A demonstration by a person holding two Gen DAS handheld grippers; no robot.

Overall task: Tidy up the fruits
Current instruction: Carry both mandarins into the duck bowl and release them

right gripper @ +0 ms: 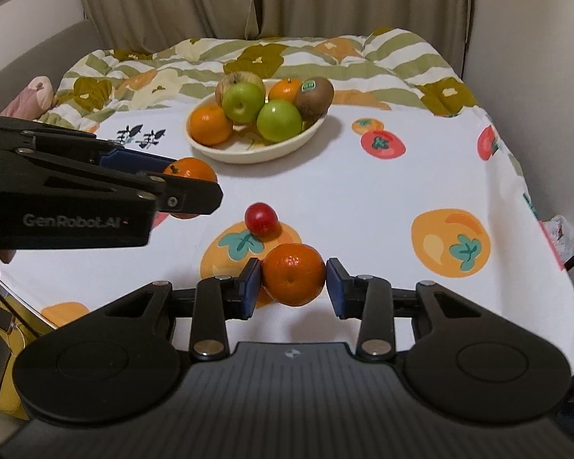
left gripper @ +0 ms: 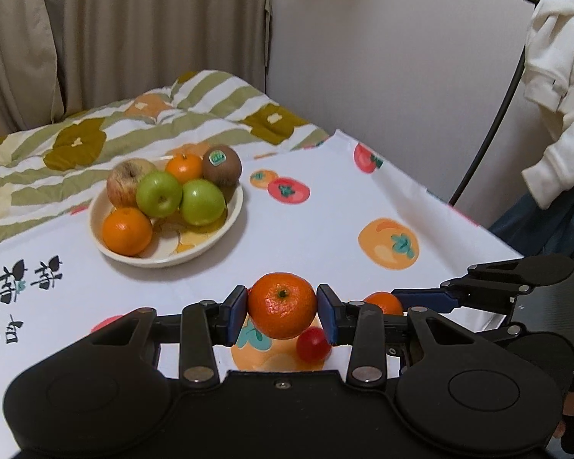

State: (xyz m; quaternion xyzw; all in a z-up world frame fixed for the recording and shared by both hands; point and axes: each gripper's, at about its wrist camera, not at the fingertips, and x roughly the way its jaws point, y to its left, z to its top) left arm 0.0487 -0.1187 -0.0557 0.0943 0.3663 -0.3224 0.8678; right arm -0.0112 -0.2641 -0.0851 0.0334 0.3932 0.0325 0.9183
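My left gripper is shut on an orange mandarin, held just above the white fruit-print tablecloth. My right gripper is shut on a second mandarin, also off the cloth. In the right wrist view the left gripper comes in from the left with its mandarin. A small red fruit lies on the cloth between the two grippers. Farther back, a cream bowl holds two green apples, a reddish apple, two oranges and a kiwi.
A flowered quilt lies behind the bowl, with beige curtains beyond it. The table's right edge drops off near a white garment hanging on a dark rack. A grey sofa arm runs along the far left.
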